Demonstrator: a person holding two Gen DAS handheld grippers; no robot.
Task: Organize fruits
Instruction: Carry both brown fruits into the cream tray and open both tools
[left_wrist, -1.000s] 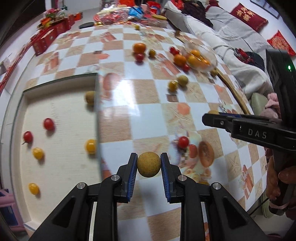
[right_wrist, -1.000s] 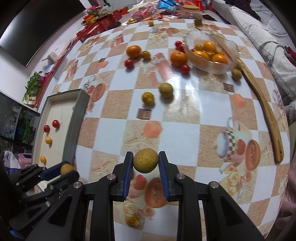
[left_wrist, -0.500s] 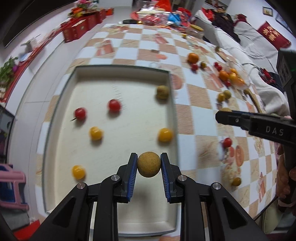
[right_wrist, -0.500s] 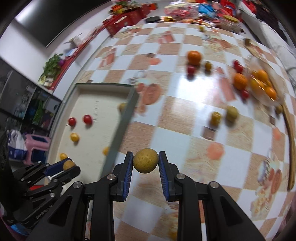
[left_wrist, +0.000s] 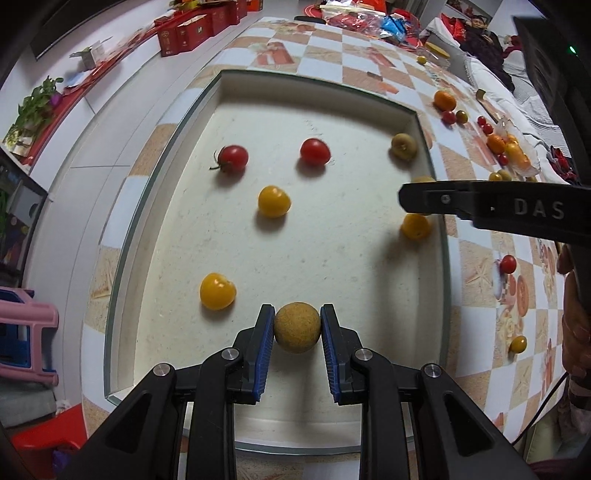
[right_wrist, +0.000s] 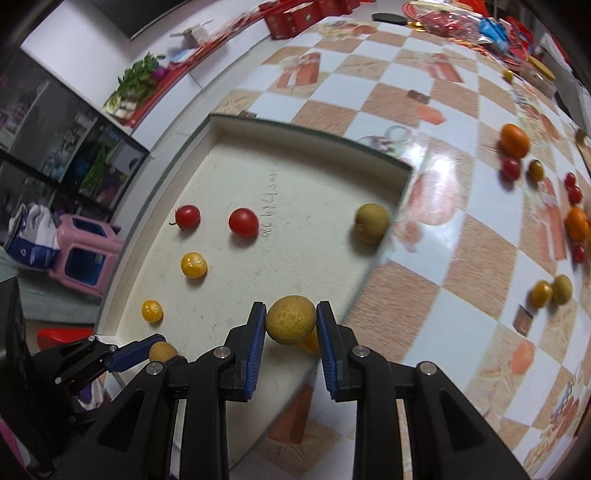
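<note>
Orange fruit (right_wrist: 309, 343) mostly hidden, perhaps.

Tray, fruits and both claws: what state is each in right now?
Left claw: shut on a tan round fruit, above the tray.
Right claw: shut on a yellow-green round fruit, above the tray's right wall.
Tray: holds six loose fruits.
Red stemmed tomato: lying in the tray.

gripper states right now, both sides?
Left gripper: shut on a tan round fruit, over the tray.
Right gripper: shut on a yellow-green round fruit.
</note>
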